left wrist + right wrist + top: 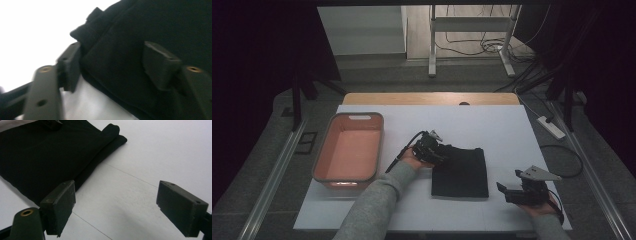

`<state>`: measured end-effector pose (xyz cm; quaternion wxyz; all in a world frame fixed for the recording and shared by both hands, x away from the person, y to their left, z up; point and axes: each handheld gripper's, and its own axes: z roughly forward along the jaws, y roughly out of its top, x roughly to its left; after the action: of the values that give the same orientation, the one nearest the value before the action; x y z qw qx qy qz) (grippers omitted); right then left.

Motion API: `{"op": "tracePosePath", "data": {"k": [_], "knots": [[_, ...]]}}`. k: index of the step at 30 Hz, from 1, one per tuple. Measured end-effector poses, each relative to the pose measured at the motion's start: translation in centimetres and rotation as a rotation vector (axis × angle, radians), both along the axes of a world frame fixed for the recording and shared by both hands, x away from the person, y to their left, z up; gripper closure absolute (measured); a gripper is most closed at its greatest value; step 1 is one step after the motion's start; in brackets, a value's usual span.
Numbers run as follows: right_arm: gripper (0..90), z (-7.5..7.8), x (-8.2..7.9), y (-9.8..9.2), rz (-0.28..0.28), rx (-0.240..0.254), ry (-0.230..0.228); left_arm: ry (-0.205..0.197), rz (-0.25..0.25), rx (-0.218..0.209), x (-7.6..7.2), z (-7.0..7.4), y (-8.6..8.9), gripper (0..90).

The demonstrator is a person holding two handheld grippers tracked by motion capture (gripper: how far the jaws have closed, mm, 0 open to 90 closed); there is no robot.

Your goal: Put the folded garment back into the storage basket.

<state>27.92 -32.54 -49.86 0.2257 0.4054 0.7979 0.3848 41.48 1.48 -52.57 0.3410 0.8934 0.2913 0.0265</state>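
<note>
A folded black cloth (pixel 460 172) lies flat on the white table cover (pixel 492 125), right of centre. My left gripper (pixel 438 153) is at the cloth's upper left corner. In the left gripper view its jaws (pixel 112 50) straddle that bunched edge of the cloth (pixel 125 37): one pad (pixel 71 67) sits against the hem, the other (pixel 160 62) rests over the fabric, with a wide gap between them. My right gripper (pixel 508 181) rests low at the cover's front right, apart from the cloth. Its jaws (pixel 117 185) stand wide over bare cover, beside the cloth (pixel 45 152).
A pink rectangular basket (pixel 379 145) stands at the left of the table, its inside bare. Past the table's far edge are a metal stand's legs (pixel 432 65) and cables on the floor. A power strip (pixel 552 127) lies off the right side.
</note>
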Motion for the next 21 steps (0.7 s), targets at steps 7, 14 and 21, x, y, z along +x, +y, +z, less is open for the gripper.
{"op": "tracePosePath", "data": {"k": [7, 14, 21], "knots": [[17.5, 0.1, -0.1, -0.1, -0.013, -0.003, -0.017, 0.0, -0.024, -0.03, -0.4, 0.0, 0.3, 66.3], [17.7, 0.1, -0.1, 0.0, -0.014, -0.004, -0.016, -0.051, -0.032, -0.007, -1.1, 0.3, 0.1, 72.6], [17.8, 0.2, -0.1, -0.2, -0.028, 0.002, -0.026, -0.08, -0.031, -0.01, -1.7, 1.2, 0.3, 73.1]]}}
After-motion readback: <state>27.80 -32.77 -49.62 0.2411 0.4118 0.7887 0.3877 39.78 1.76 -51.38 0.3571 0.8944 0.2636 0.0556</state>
